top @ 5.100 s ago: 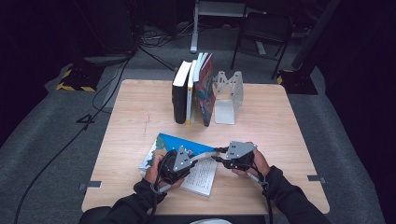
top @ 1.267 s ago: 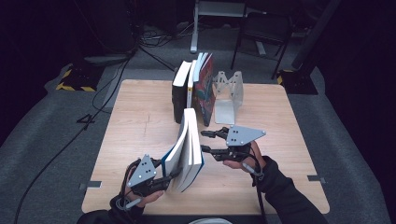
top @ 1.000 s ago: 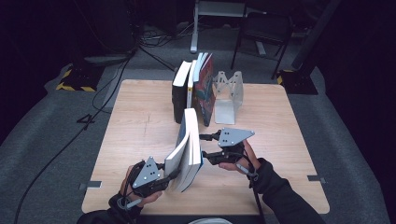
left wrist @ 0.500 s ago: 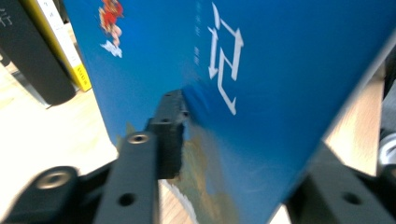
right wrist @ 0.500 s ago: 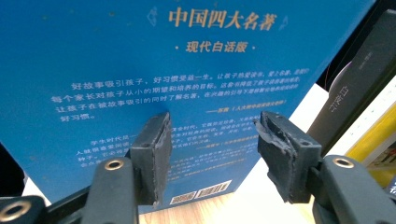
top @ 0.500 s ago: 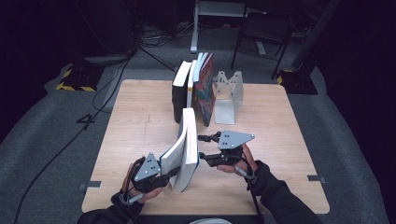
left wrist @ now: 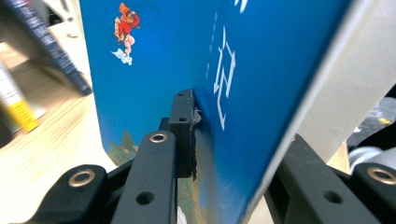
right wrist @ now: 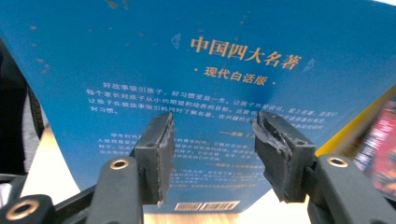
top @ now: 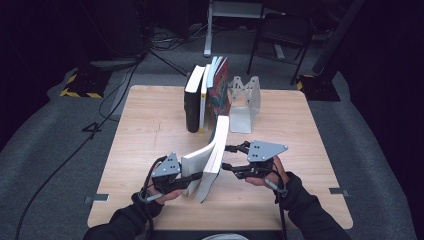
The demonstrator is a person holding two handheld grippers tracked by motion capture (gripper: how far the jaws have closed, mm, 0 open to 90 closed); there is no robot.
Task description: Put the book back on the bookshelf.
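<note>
A thick blue paperback book stands on its lower edge at the table's front, leaning slightly and fanned at the bottom. My left gripper is shut on the book's lower part from the left. Its jaws have just been closing, one pad pressed on the blue front cover and the other jaw on the far side by the page edges. My right gripper is open on the book's right side. Its fingertips point at the back cover, which carries printed text, and nothing lies between them.
A row of several upright books stands at the back middle of the wooden table, with a white metal bookend to their right. Dark floor, cables and stands surround the table.
Five seconds ago the book lay flat on the table; now it stands on edge. Over the last second my left gripper has slid right, closer under the book. The right gripper has barely shifted.
</note>
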